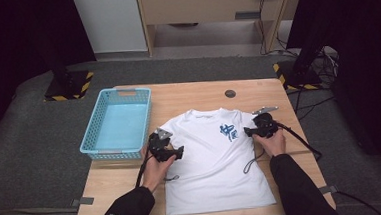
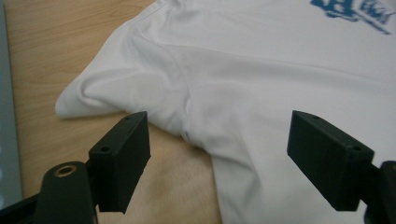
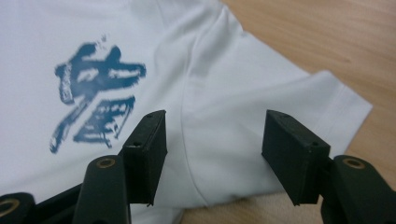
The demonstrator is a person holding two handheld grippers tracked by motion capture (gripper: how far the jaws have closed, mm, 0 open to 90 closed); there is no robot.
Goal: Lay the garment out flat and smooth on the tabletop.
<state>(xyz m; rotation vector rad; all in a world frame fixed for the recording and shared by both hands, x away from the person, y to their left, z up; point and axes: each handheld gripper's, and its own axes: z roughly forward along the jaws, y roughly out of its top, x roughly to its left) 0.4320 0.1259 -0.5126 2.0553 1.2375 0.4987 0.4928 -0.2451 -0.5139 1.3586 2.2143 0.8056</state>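
T-shirt (image 1: 212, 158) lies flat, face up, mid-table (image 1: 188, 95), blue print (image 1: 227, 131) on the chest. I see the left gripper (image 1: 177, 153) at its left sleeve (image 2: 116, 91), jaws spread, nothing pinched, cloth below the gap. Right gripper (image 1: 248, 131) sits over the right sleeve (image 3: 261, 116), jaws also apart and not pressing the fabric. Blue basket (image 1: 93, 143) stands just beside the shirt on the left, near the left hand (image 1: 157, 169).

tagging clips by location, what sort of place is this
Probably a lab or studio set up for recording, not a home: a wooden table stands on grey floor matting between black stands with hazard-striped bases, with dark curtains at the sides. A white t-shirt and blue basket lie staged.
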